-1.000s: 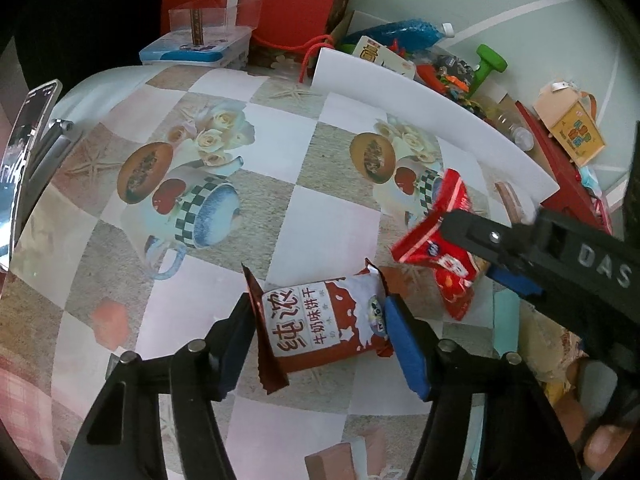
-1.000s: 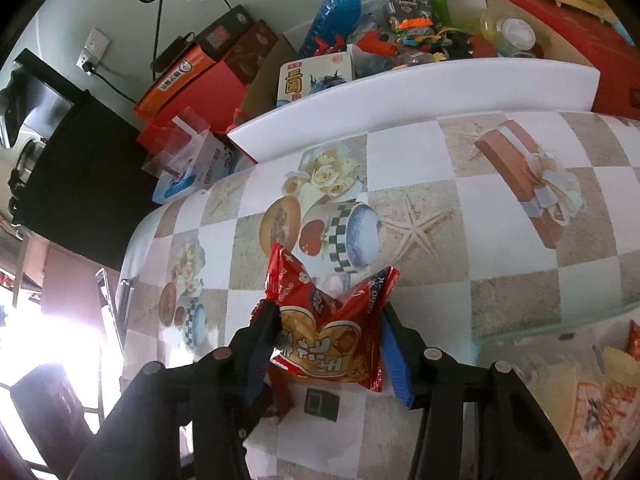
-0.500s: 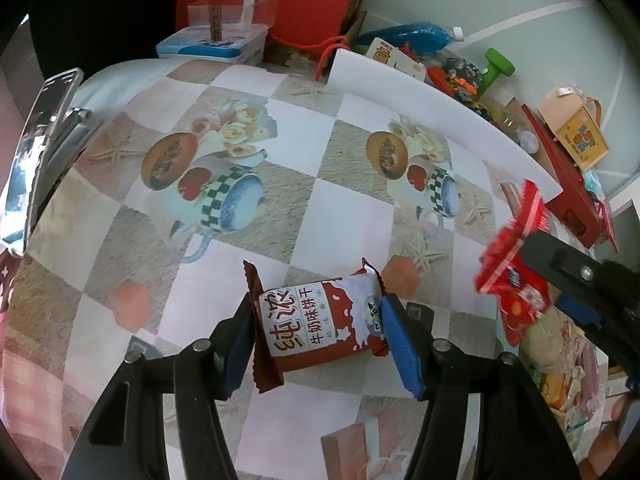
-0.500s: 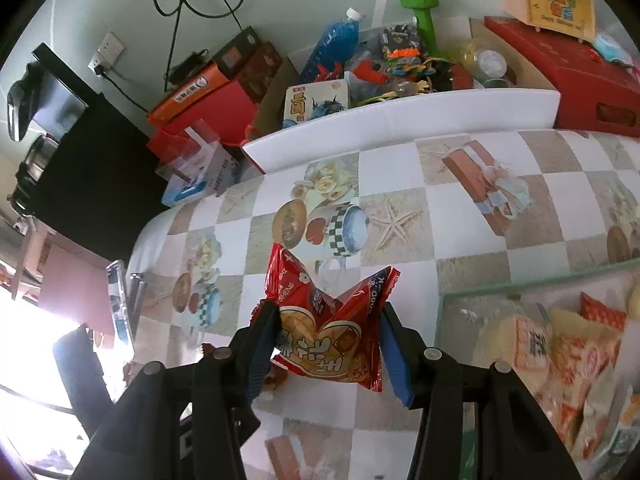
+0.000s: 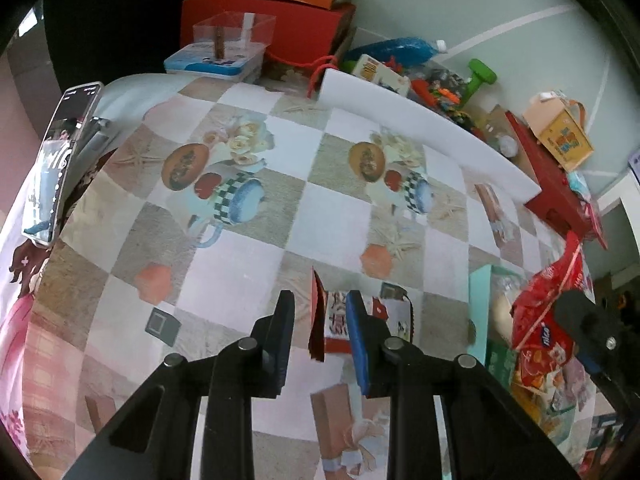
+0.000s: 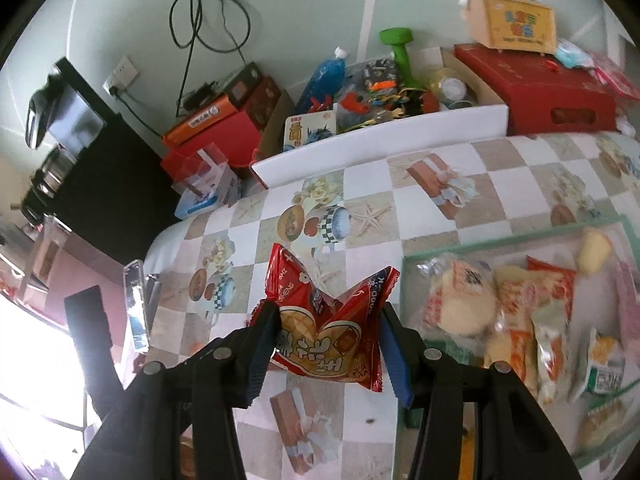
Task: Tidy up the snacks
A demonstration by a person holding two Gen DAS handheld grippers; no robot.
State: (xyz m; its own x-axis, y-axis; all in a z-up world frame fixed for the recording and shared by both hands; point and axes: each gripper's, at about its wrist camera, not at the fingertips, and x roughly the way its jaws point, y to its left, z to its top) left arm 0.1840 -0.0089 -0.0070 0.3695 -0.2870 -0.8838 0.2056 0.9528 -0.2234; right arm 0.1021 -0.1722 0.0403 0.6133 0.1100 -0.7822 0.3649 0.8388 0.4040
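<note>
The left gripper (image 5: 320,332) has its jaws pressed together, and a red-and-white biscuit packet (image 5: 336,320) sits askew there: its dark red crimped end pokes into the gap while the right blue pad covers its middle and the rest sticks out toward three o'clock. Whether the pads truly pinch it I cannot tell. The packet sits low over the checkered tablecloth (image 5: 248,280).

The right gripper (image 6: 328,340) is clamped on a shiny red snack bag (image 6: 332,328), creased into two peaks, a heart design on its front. At three o'clock from it lies a green-rimmed tray (image 6: 472,248) crowded with wrapped snacks.
</note>
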